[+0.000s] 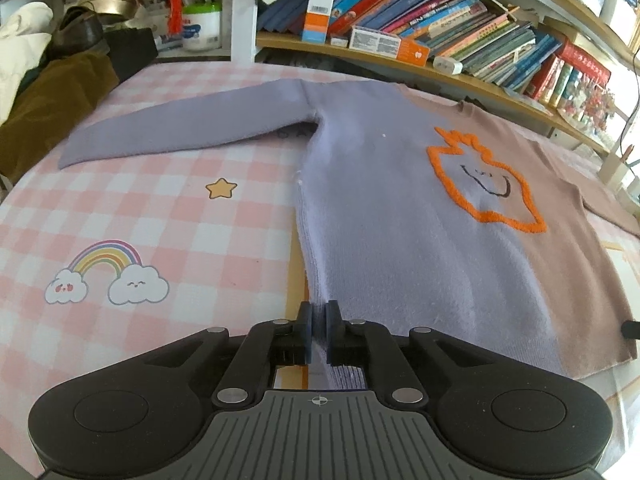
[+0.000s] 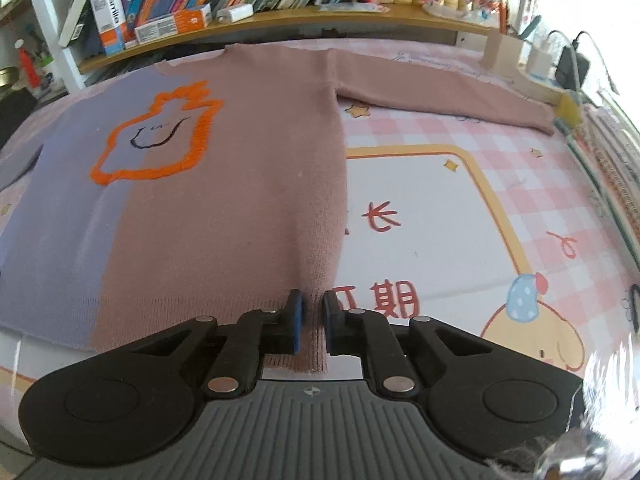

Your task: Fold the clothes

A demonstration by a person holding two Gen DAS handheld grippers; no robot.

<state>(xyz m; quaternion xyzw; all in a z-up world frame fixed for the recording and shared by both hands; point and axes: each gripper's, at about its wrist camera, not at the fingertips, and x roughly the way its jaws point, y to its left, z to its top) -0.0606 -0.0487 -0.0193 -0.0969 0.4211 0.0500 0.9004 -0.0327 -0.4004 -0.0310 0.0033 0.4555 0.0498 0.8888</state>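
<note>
A two-tone sweater (image 1: 400,208) lies flat and face up on the counter (image 1: 160,216), which is covered by a pink checked cloth printed with a rainbow, clouds and stars. One half of the sweater is lilac, the other dusty pink, and an orange fuzzy outline with a smiling face (image 1: 486,184) sits across the join in the middle of the chest. The lilac sleeve (image 1: 180,128) stretches out sideways over the cloth; the pink sleeve (image 2: 440,88) reaches the opposite way toward the counter's edge.

The left claw (image 1: 318,320) is clenched on the lilac corner of the hem, with ribbed knit showing between its blue pads. The right claw (image 2: 312,312) is clamped on the pink corner of the hem, a strip of ribbing pinched in the narrow gap between its fingers. Both corners appear slightly raised off the cloth, though the wide-angle view makes that hard to judge.

Behind the counter a wooden shelf (image 2: 280,20) holds leaning books and small boxes. Dark folded clothes (image 1: 52,92) are piled at the far left corner.
</note>
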